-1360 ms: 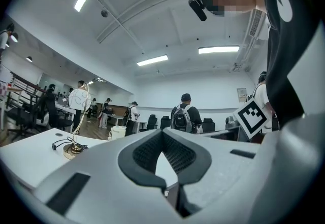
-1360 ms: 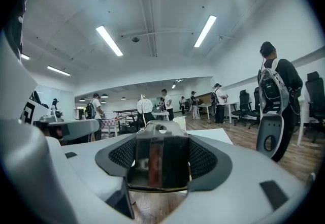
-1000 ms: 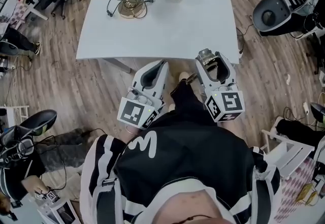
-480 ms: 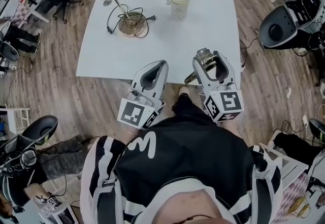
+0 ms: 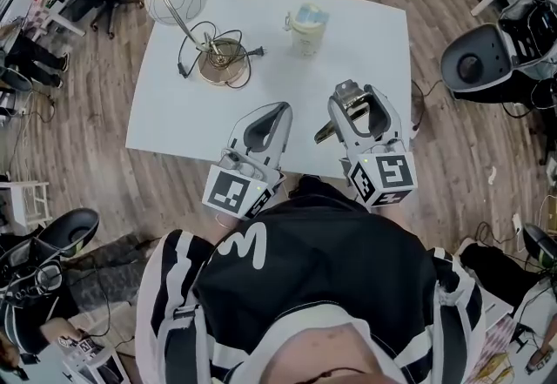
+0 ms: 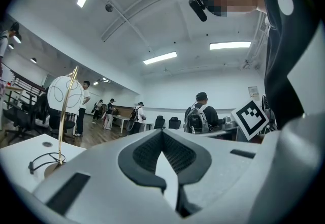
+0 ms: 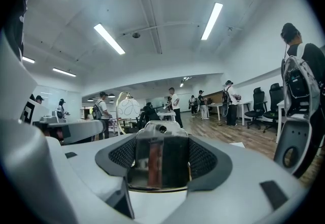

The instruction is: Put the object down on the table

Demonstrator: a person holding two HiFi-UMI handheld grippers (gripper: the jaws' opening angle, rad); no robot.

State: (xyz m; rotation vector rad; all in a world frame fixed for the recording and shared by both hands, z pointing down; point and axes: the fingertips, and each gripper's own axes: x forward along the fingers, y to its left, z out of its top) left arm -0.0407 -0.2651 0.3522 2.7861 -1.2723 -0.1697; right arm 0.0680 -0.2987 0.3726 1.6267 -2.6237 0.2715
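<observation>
Chrome metal object (image 7: 161, 159) sits clamped in the right gripper (image 5: 359, 104), at centre right over the table's (image 5: 174, 112) near edge. Its long axis runs along the jaws, holed end outward. The left gripper (image 5: 277, 112) beside it is closed and empty. A lamp (image 5: 213, 60) and cup (image 5: 307, 28) stand towards the top.

The white table (image 5: 287, 86) carries a cabled gold lamp (image 5: 215, 69) and what looks like a lidded cup (image 5: 308, 29).
</observation>
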